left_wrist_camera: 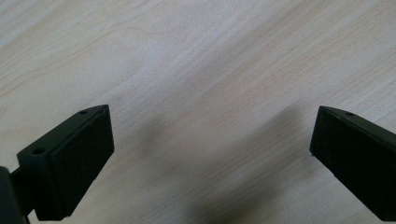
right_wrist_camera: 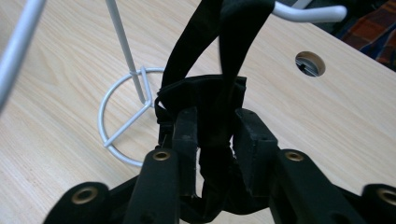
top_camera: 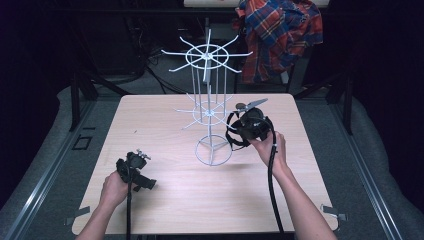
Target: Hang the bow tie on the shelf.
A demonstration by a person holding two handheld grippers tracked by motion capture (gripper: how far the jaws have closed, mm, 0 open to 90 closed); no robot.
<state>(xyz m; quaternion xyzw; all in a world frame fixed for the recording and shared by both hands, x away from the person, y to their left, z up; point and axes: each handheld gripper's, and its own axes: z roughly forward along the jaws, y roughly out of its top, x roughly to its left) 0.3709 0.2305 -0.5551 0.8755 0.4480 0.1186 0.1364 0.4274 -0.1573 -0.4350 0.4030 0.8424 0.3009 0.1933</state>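
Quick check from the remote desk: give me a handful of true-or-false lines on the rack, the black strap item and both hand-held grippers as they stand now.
1. The right hand-held gripper is clamped on a black strap item. True.
2. The strap item's loop hangs over a white hook of the wire rack. True.
3. The left hand-held gripper holds a second strap. False: its jaws stand wide apart over bare wooden table, nothing between them.
4. The wire rack lies tipped over on the table. False: it stands upright on its ring base.
5. A plaid shirt hangs beyond the table's far edge. True.
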